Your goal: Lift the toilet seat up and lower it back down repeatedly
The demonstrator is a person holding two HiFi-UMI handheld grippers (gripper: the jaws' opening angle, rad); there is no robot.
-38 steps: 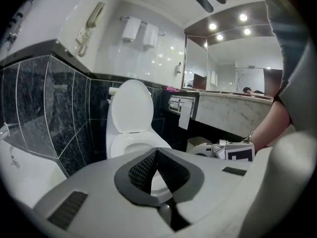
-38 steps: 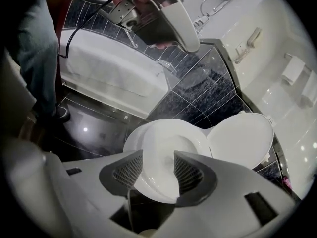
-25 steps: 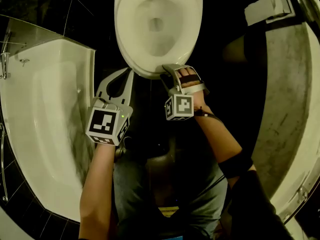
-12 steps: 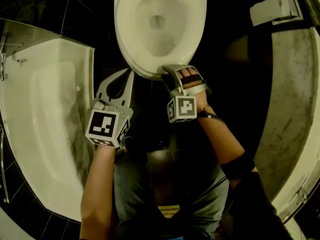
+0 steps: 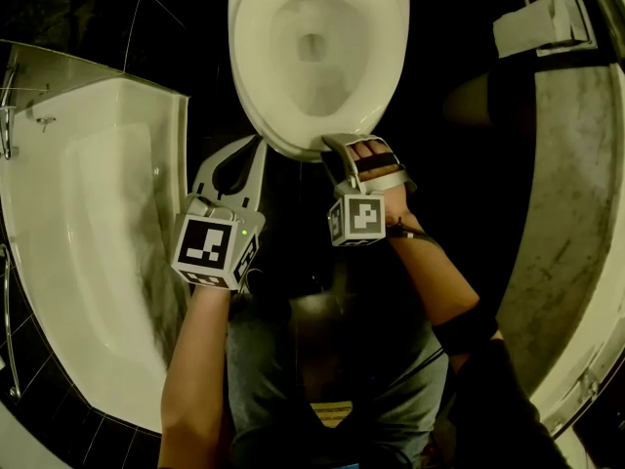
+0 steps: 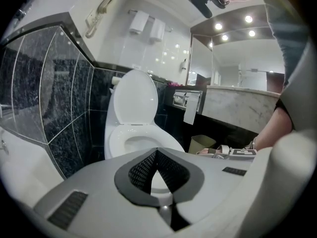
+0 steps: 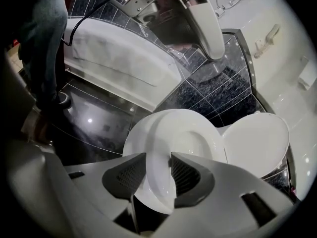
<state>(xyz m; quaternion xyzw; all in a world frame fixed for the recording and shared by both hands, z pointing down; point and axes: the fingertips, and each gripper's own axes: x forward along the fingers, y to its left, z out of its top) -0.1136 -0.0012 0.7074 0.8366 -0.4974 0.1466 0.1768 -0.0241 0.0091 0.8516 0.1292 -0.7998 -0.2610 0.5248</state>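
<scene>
Jaws of our right gripper (image 5: 337,143) have just been closing and now pinch the front edge of the toilet seat (image 5: 250,62). The seat lies low over the bowl (image 5: 312,76), with the lid (image 6: 132,95) upright behind. Our left gripper (image 5: 257,145) hovers just beside the rim, fingertips together, holding nothing.
</scene>
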